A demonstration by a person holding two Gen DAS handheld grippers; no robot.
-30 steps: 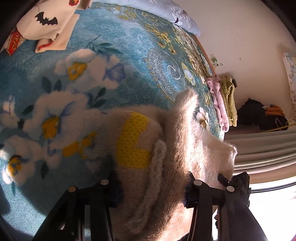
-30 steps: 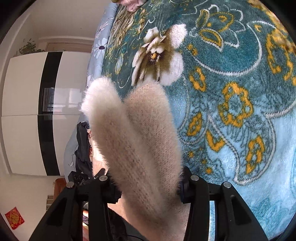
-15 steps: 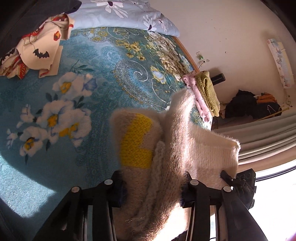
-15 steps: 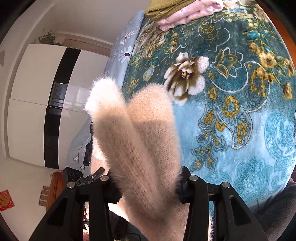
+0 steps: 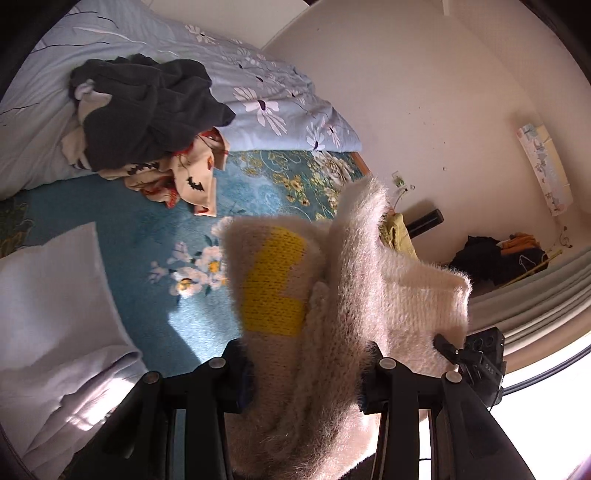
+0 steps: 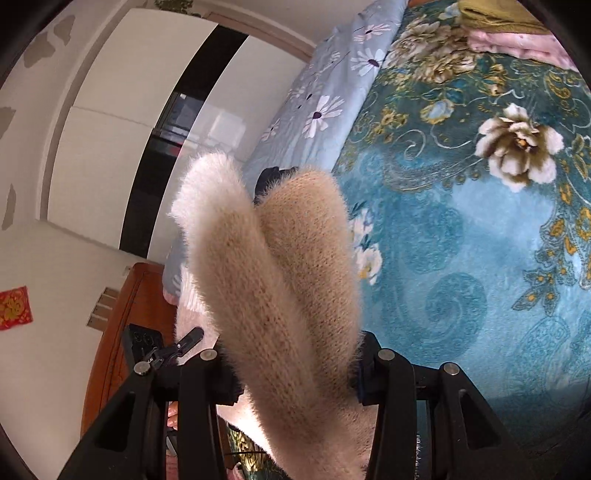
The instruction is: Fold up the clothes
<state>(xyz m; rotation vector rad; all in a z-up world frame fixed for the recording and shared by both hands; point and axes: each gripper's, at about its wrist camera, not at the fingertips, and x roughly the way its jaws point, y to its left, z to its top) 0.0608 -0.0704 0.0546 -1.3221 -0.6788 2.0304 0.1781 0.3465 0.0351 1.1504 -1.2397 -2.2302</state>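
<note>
A fluffy cream sweater (image 5: 369, 295) with a yellow patch (image 5: 273, 280) hangs between both grippers, lifted above the teal floral blanket (image 5: 192, 214). My left gripper (image 5: 306, 373) is shut on a bunched edge of it, the fabric bulging up between the black fingers. In the right wrist view the same sweater (image 6: 280, 266) rises in two rounded folds from my right gripper (image 6: 295, 373), which is shut on it. The other gripper's body (image 5: 476, 362) shows past the sweater's right edge. The fingertips are buried in the wool.
A heap of dark and bat-print clothes (image 5: 147, 122) lies at the head of the bed on a pale blue floral quilt (image 5: 288, 99). A white pillow (image 5: 55, 302) sits at the left. Folded olive and pink items (image 6: 517, 33) rest on the blanket's far edge. A white wardrobe (image 6: 122, 122) stands beyond.
Both grippers have risen and tilted back with the sweater, so the blanket drops away and more of the room, the clothes heap and the pillow come into view.
</note>
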